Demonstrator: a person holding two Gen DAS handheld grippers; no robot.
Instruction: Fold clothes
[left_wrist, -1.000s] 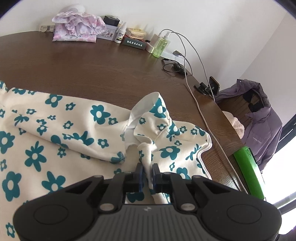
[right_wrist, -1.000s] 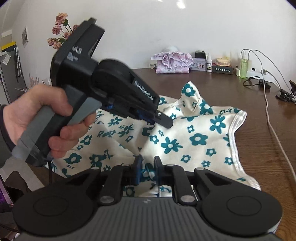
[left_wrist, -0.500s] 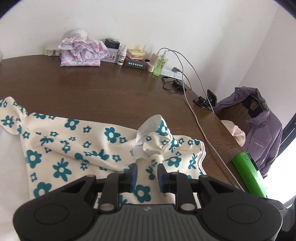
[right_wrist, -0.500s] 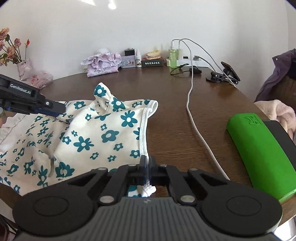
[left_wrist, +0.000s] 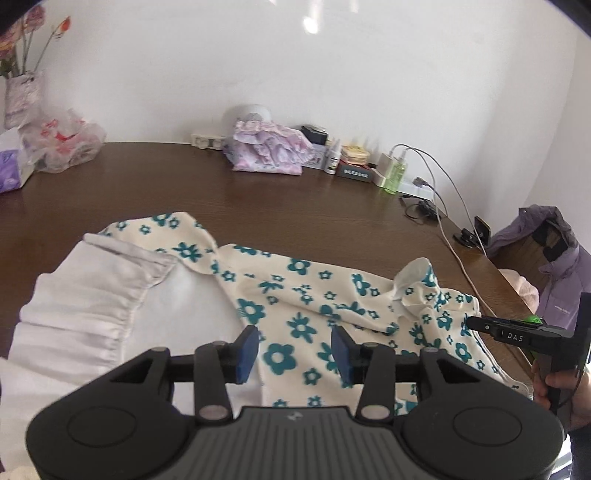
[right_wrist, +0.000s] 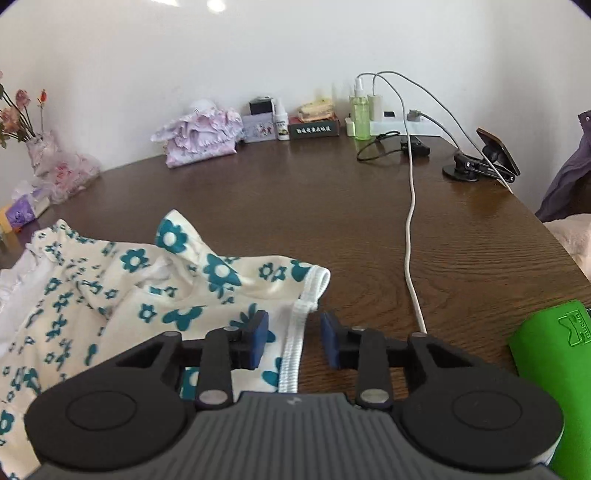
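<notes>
1. The bench (right_wrist: 332, 206), dark brown wood, carries everything; its far edge along the wall holds bottles, boxes and a folded pink garment, all well apart from the work.

2. The floral garment (left_wrist: 295, 325), cream with teal flowers, lies spread and rumpled on the near part of the bench. Its long axis runs side to side across both views, so each tool sits at one end of it. A raised peak of cloth stands near its right end.

3. A white garment (left_wrist: 92, 302) with a gathered edge lies to the left of the floral garment, partly under it.

4. The white ribbed hem (right_wrist: 295, 347) is the floral garment's right edge. It runs from the near side away toward the wall and passes between the pads of the right tool.

5. The left tool (left_wrist: 294, 350) hangs over the floral garment's middle-left part, jaws opening and well apart, with cloth below them and nothing pinched.

6. The right tool (right_wrist: 294, 341) is at the floral garment's right edge, jaws opening; the hem lies in the gap but the pads do not press it.

7. Judgement: the right tool is nearer the hem, so any regrasp of that edge falls to it.
</notes>
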